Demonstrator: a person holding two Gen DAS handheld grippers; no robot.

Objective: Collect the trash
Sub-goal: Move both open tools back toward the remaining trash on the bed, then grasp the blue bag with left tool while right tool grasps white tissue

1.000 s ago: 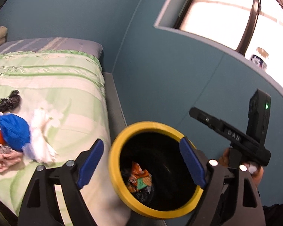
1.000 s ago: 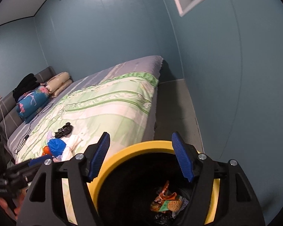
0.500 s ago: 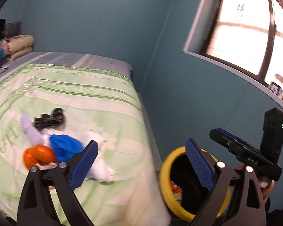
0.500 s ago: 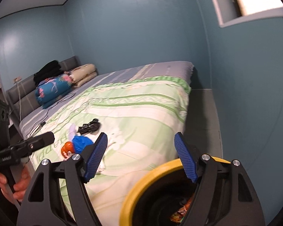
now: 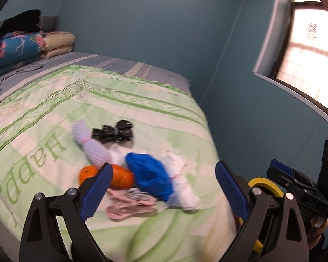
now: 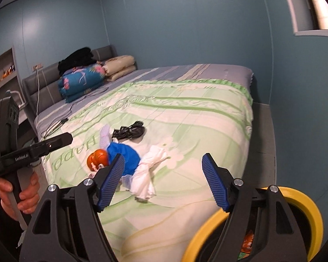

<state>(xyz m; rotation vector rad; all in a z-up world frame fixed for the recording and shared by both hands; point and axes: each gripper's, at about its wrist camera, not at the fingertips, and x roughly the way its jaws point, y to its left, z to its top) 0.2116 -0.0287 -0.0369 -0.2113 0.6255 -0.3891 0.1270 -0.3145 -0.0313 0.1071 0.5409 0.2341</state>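
A heap of trash lies on the green bedspread: a blue bag, an orange piece, a white bag, a lilac bag, a black bag and pink scraps. My left gripper is open and empty, just above the heap's near side. My right gripper is open and empty, over the bed edge, right of the blue bag and white bag. The yellow-rimmed bin stands on the floor beside the bed and holds wrappers.
Folded quilts and black clothes lie at the headboard. A cable runs across the bed. A narrow grey floor strip separates bed and blue wall. A window is on the right.
Both grippers swung away from over the bin and left toward the bed. The trash heap now sits in front of the left gripper; the bin has slid to the lower right.
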